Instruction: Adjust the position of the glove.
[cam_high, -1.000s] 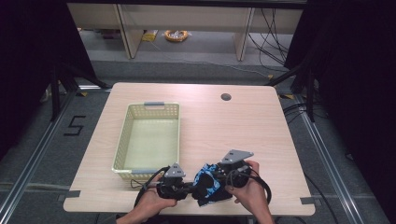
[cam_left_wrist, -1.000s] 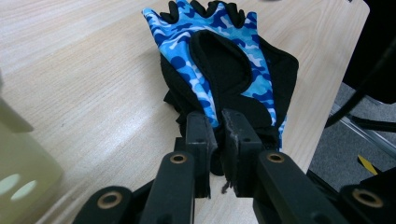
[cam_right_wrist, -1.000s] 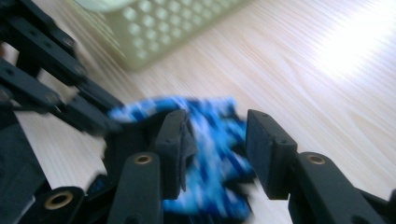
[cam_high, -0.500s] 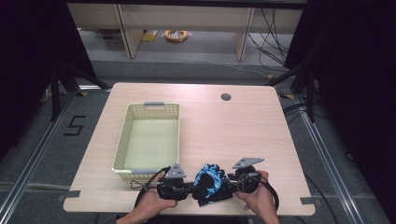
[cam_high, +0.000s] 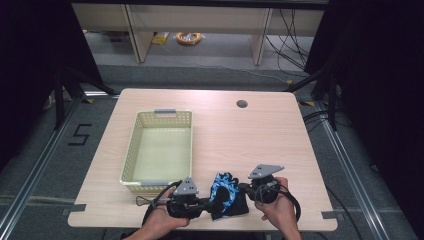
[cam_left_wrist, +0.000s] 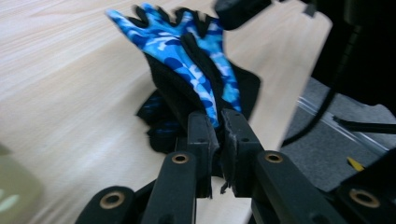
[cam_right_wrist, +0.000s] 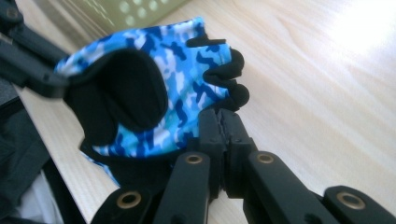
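A blue camouflage glove with black palm patches lies near the table's front edge, between both grippers. My left gripper comes in from the left, and its jaws are shut on the glove's cuff edge. The left gripper holds the glove so that it rises on edge. My right gripper is at the glove's right side; its jaws have just been closing. In the right gripper view the right gripper is shut, pinching the glove below its black fingertips.
A pale yellow mesh basket stands left of centre, its near rim just behind my left hand. A round cable hole is at the table's far right. Cables trail from both grippers over the front edge.
My right gripper shifted a little to the right, and its jaws closed on the glove's right edge. The glove now lies more spread out. The left gripper kept still.
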